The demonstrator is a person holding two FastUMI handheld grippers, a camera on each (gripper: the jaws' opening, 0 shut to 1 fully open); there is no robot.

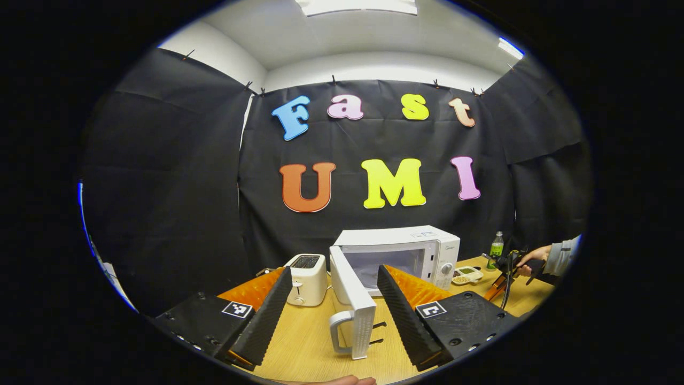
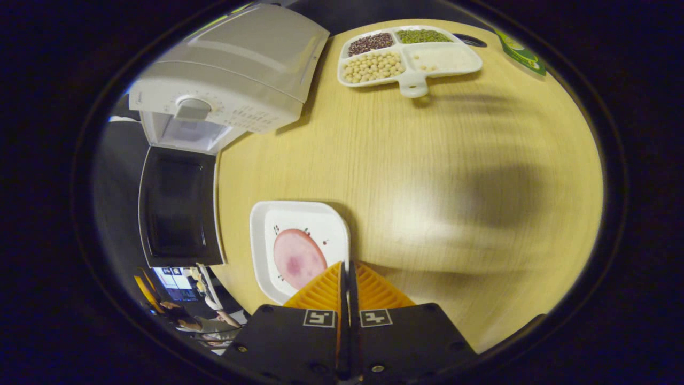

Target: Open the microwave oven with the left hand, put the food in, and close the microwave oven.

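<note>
From the left gripper view, the microwave sits at the back of the wooden table, and its door hangs wide open, swung out toward the camera with the handle on the near edge. The left gripper is spread wide, its fingers standing either side of that door but touching nothing. A toaster stands just left of the oven. Off to the right, a sleeve and hand hold the other gripper low over the table, near a green bottle and a divided tray of beans.

In the right gripper view, looking straight down, the right gripper has its fingers pressed together at the near rim of a square white plate carrying a pink slice of meat. Whether they actually nip the rim is hard to tell, since the tips hide the edge. The plate lies just beside the open door, short of the oven.

That plate looks stiff, light and glazed, so likely slippery; I'd take it by the raised rim and keep it level, as the slice could slide. The right hand is held high, pointing steeply down; the left is level and forward.
</note>
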